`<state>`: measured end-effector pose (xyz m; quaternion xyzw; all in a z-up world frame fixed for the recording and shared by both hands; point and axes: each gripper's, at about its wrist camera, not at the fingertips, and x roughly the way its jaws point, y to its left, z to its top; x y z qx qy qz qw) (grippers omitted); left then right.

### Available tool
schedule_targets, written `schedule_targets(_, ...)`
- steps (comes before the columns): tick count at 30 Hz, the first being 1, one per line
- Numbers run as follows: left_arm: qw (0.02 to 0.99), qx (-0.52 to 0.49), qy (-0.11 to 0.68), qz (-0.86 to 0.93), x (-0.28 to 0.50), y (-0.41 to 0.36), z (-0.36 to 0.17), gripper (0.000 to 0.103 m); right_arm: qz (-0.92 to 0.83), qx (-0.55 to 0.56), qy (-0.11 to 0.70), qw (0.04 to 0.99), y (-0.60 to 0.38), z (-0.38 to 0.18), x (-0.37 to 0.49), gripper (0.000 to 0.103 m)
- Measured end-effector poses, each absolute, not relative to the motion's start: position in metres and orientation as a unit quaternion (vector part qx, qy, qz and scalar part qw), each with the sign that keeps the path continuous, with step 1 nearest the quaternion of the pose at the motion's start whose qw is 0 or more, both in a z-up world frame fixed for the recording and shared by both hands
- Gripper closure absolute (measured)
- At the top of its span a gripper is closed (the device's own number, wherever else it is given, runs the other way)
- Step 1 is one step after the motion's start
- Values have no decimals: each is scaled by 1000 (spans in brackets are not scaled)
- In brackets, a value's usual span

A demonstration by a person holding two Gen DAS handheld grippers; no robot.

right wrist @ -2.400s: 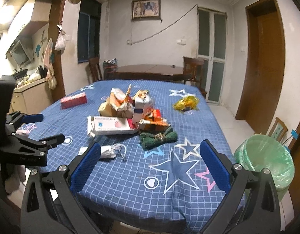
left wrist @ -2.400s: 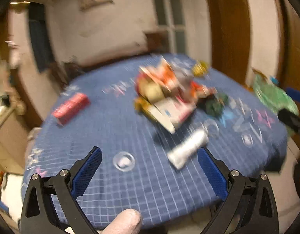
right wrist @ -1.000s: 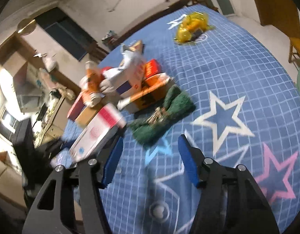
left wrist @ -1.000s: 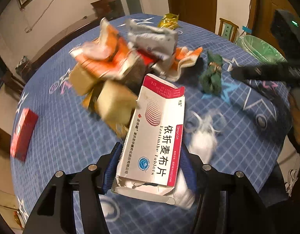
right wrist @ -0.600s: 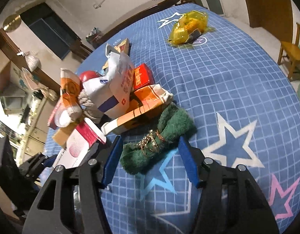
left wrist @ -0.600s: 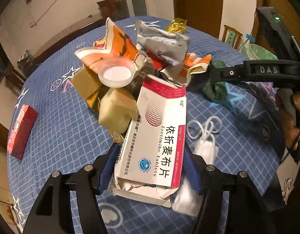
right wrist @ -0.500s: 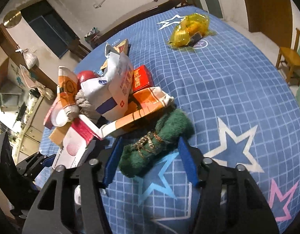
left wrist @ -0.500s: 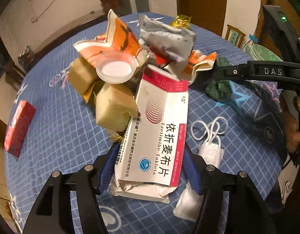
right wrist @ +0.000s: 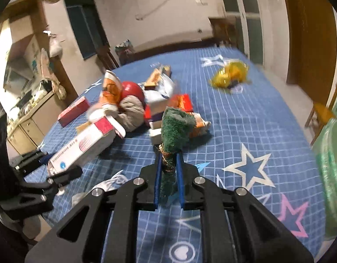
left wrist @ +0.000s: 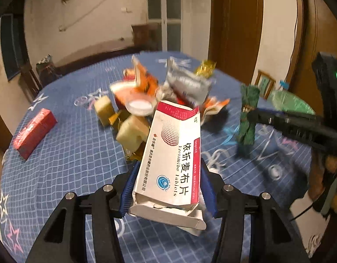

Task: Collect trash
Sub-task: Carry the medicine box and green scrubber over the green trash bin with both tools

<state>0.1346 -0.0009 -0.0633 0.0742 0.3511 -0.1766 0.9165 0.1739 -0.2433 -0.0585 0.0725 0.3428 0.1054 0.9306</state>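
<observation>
My left gripper (left wrist: 168, 173) is shut on a white and red medicine box (left wrist: 175, 162) and holds it above the blue tablecloth (left wrist: 65, 160). The box also shows in the right wrist view (right wrist: 80, 146). My right gripper (right wrist: 168, 164) is shut on a green cloth bundle (right wrist: 175, 129) tied with a gold band, lifted off the table. The bundle also shows in the left wrist view (left wrist: 248, 114). A pile of trash (right wrist: 133, 103) with wrappers, cartons and a red ball lies in the table's middle.
A red box (left wrist: 33, 131) lies at the table's left. A yellow wrapper (right wrist: 230, 75) lies at the far right. A white face mask (left wrist: 214, 164) lies under the box. A bin with a green bag (right wrist: 330, 164) stands on the floor to the right, near a wooden chair (right wrist: 321, 111).
My right gripper closed on the green cloth bundle and lifted it off the table. My left gripper raised the medicine box higher above the cloth.
</observation>
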Motion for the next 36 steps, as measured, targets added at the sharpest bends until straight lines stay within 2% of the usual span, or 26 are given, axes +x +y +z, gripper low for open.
schedule_targets(14, 949, 55, 251, -182, 103, -46, 1, 49, 58, 10, 261, 963, -264, 1, 138, 92)
schedule_targets(36, 940, 66, 196, -272, 118, -177, 59, 49, -39, -20, 226, 973, -362, 55, 113, 92)
